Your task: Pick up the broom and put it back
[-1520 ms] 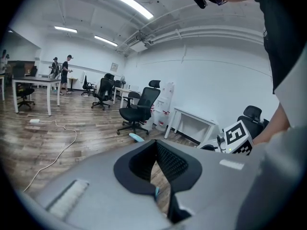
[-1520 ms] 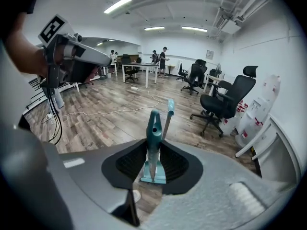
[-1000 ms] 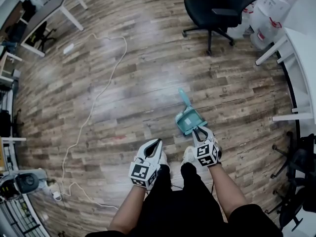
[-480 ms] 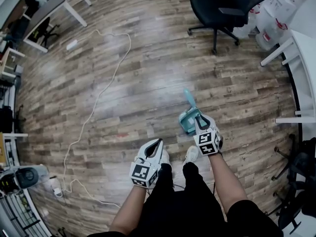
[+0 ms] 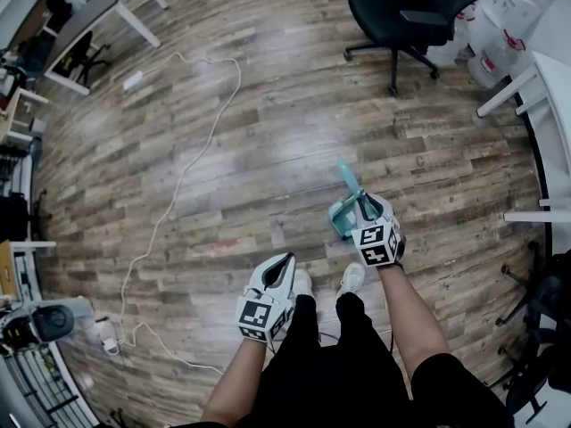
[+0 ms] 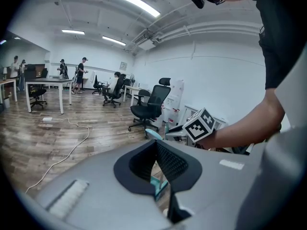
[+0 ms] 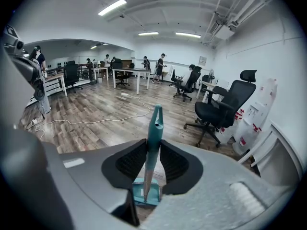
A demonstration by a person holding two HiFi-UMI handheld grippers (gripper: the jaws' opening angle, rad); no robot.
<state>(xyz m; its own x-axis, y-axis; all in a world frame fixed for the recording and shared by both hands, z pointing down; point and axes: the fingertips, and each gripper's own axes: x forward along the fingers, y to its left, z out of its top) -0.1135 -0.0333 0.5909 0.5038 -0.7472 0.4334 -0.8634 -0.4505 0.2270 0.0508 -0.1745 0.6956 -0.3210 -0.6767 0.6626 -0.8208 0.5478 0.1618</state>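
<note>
The teal broom [image 5: 346, 185] hangs above the wooden floor, handle up and its head [image 5: 340, 224] low. My right gripper [image 5: 366, 207] is shut on its handle partway down. In the right gripper view the broom [image 7: 154, 128] stands upright between the two black pads, which press on it from both sides, and its brush head shows below the right gripper [image 7: 153, 151]. My left gripper [image 5: 284, 262] hangs in front of the person's legs, shut and holding nothing. In the left gripper view the left gripper [image 6: 156, 144] has its pads meeting at the tip, and the broom [image 6: 152, 133] shows just beyond.
A black office chair [image 5: 406, 12] stands at the far right. White shelving and desks [image 5: 540, 87] line the right side. A white cable [image 5: 178, 176] snakes across the floor on the left, toward a desk [image 5: 98, 12]. The person's shoes [image 5: 352, 277] are just below the broom.
The right gripper has carried the broom away from the person's body, further across the floor. The left gripper has stayed where it was.
</note>
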